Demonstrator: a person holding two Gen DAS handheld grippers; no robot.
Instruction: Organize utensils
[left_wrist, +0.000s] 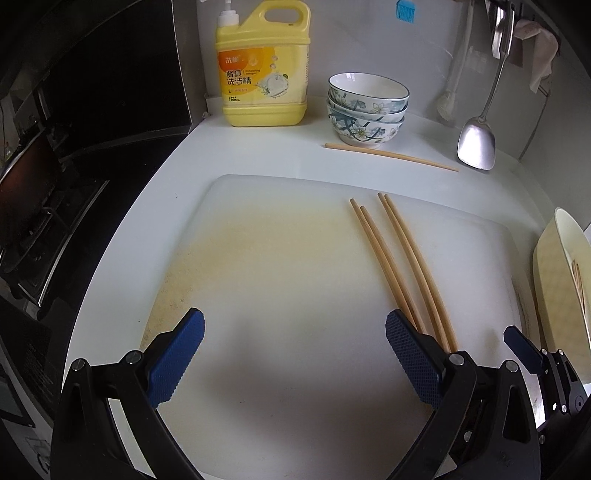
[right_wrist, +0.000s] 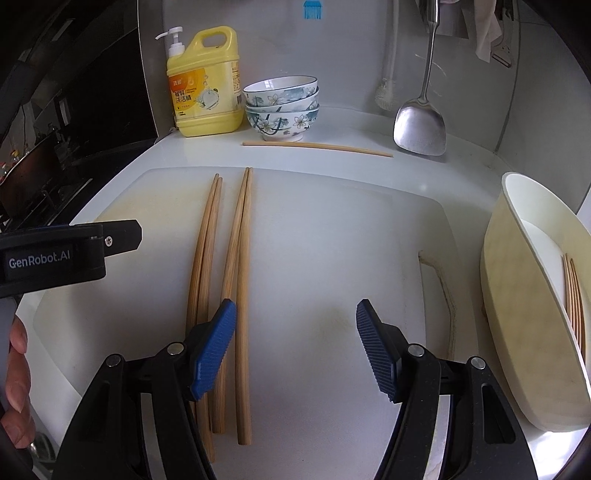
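Several wooden chopsticks lie in two pairs on the white cutting board; they also show in the right wrist view. One more chopstick lies behind the board, in front of the bowls. A cream utensil holder at the right has chopsticks in it. My left gripper is open and empty above the board, left of the chopsticks. My right gripper is open and empty, its left finger over the chopsticks' near ends.
A yellow detergent jug and stacked floral bowls stand at the back wall. A metal spatula and a cloth hang at the back right. A dark stove area lies left of the counter.
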